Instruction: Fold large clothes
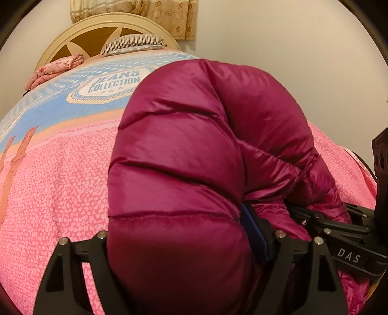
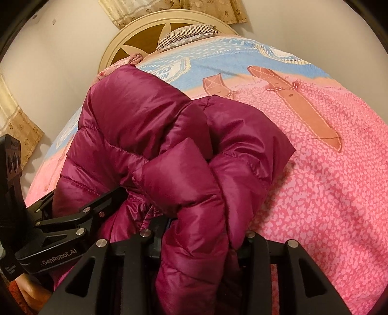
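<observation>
A magenta quilted puffer jacket [image 1: 194,150] lies bunched on the bed and fills the middle of both views; it also shows in the right wrist view [image 2: 150,135]. My left gripper [image 1: 191,232] is shut on a thick fold of the jacket; its fingertips are buried in the fabric. My right gripper [image 2: 196,232] is shut on another fold of the jacket close by. Each gripper shows in the other's view: the right one at the lower right of the left wrist view [image 1: 339,230], the left one at the lower left of the right wrist view [image 2: 72,218].
The bed carries a pink and blue printed blanket [image 1: 60,169], seen also in the right wrist view [image 2: 327,169]. At its far end stand a cream round headboard [image 1: 80,31], a striped pillow [image 1: 133,44] and a folded pink cloth [image 1: 55,67]. Curtains [image 1: 155,14] hang behind.
</observation>
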